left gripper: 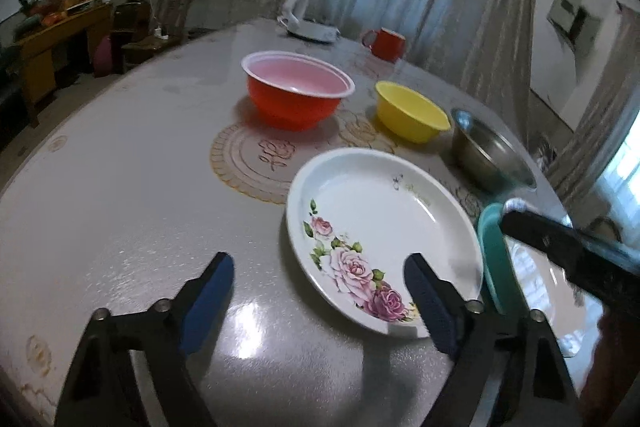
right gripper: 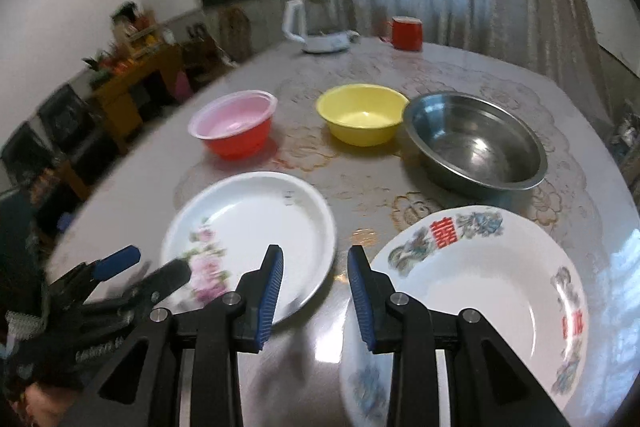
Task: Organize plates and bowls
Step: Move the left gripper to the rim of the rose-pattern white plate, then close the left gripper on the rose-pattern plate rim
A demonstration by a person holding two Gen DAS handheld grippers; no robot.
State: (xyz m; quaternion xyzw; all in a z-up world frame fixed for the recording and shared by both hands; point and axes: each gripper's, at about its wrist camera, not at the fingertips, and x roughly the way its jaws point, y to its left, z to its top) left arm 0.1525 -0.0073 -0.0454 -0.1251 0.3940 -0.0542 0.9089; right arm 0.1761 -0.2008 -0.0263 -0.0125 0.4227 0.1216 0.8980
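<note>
Five vessels on the round table (right gripper: 500, 67), plus two bystanders.

Item 1: rose plate (left gripper: 380, 239), white, shallow, lying flat near the table's front edge. The left gripper (left gripper: 320, 301) hovers low at its near rim, jaws wide apart and holding nothing; its right finger overlaps the near rim of the plate, its left finger stands over bare table. The plate lies ahead and to the right of the gap between the fingers.

Item 2: dragon plate (right gripper: 488, 291), white with red characters, flat, just right of the rose plate, the two apart. The right gripper (right gripper: 316, 291) has its jaws apart and empty; the gap between them looks onto the bare strip between the plates, and the right finger overlaps the dragon plate's left rim. Whether that finger touches the rim cannot be told.

Items 3–5, back row, left to right: red bowl (right gripper: 236, 131), yellow bowl (right gripper: 362, 119), steel bowl (right gripper: 476, 143), all upright and empty.

Also present: white kettle (right gripper: 320, 23) and red mug (right gripper: 406, 33) at the far edge.

Judgement: each gripper is nearer its own plate; either needs a small sideways shift to straddle a rim before closing.
</note>
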